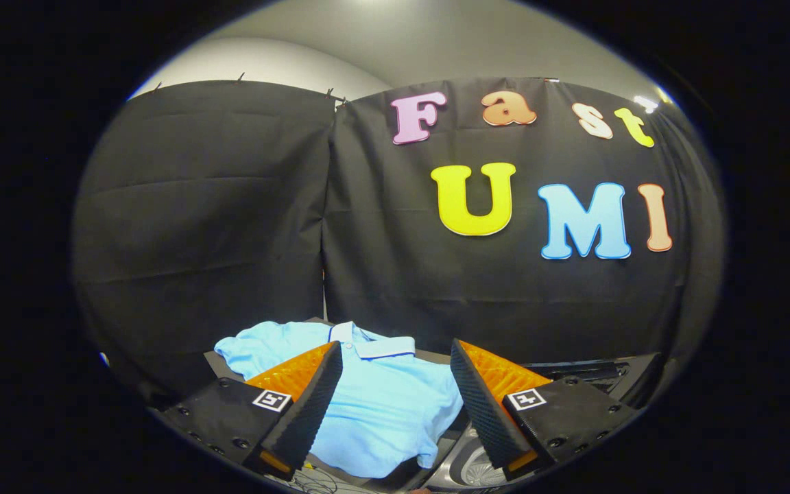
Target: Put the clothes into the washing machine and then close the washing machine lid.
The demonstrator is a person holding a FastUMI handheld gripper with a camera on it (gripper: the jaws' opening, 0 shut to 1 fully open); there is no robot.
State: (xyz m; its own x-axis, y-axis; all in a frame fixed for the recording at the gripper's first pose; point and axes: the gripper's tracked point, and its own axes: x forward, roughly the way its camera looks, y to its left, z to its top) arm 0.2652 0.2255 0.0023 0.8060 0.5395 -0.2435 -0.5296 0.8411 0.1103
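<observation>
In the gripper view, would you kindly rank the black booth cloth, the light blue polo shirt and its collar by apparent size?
1. black booth cloth
2. light blue polo shirt, lying between the open gripper fingers
3. collar

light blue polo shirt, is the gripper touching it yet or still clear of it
Cannot tell. In the gripper view the gripper is open, its fingers either side of the light blue polo shirt; they overlap the cloth, so neither contact nor a gap shows plainly.

Gripper (395, 384) fingers spread wide above light-blue polo shirt (381, 412)
</observation>
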